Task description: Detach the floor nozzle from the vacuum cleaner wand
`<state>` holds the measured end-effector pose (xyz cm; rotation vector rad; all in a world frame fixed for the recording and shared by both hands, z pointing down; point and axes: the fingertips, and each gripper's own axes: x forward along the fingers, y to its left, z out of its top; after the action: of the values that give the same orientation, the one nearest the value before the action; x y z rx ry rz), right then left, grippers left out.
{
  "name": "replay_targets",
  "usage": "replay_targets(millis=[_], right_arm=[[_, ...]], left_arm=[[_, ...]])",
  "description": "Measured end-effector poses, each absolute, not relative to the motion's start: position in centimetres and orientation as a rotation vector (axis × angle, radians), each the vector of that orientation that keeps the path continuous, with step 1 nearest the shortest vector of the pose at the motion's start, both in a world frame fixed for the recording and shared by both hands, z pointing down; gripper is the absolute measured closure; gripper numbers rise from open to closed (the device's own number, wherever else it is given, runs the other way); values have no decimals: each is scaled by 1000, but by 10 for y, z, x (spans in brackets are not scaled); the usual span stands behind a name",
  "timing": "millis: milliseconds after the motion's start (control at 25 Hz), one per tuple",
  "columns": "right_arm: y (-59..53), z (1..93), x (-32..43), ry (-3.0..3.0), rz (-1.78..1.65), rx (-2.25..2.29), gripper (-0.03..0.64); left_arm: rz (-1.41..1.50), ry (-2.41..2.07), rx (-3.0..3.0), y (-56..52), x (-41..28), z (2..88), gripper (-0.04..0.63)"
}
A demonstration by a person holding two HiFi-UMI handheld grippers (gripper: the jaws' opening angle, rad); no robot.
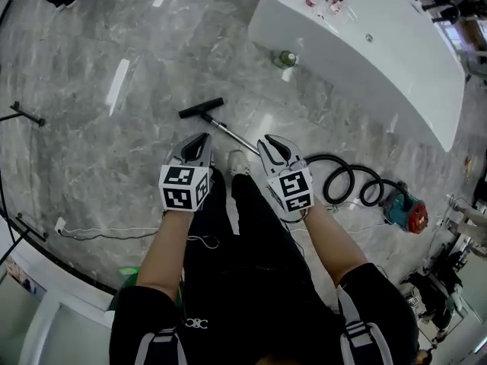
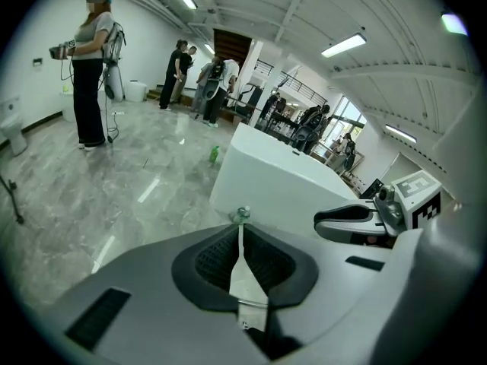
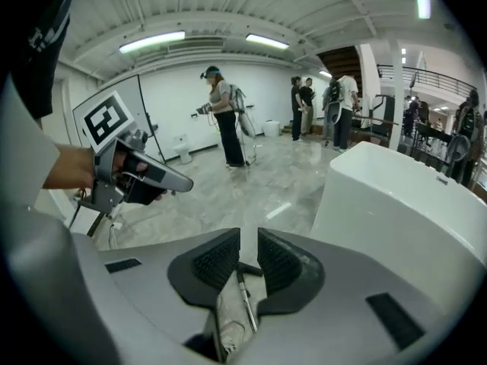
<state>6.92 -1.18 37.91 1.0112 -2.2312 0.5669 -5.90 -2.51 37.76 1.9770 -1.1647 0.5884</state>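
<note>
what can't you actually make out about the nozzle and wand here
- Floor nozzle: its joint to the wand is too small in the head view to show a latch.
- Wand's near end: hidden behind the right gripper in the head view.
- Left gripper: its own body blocks the floor in its view.

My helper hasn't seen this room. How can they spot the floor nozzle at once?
Find the big white counter on the grey floor. Below its left end in the head view, a thin silver wand lies on the floor. The nozzle is the short straight black bar across the wand's far end, unlike the coiled black hose to the right.
</note>
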Motion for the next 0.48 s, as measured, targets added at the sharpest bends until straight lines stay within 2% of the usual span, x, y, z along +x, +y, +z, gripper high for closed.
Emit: replay_targets(millis=[480], right_arm=[[5,719,16,-1920,561,515,382]], left_arm=[[608,-1049,1869,-17,-103,588,588]])
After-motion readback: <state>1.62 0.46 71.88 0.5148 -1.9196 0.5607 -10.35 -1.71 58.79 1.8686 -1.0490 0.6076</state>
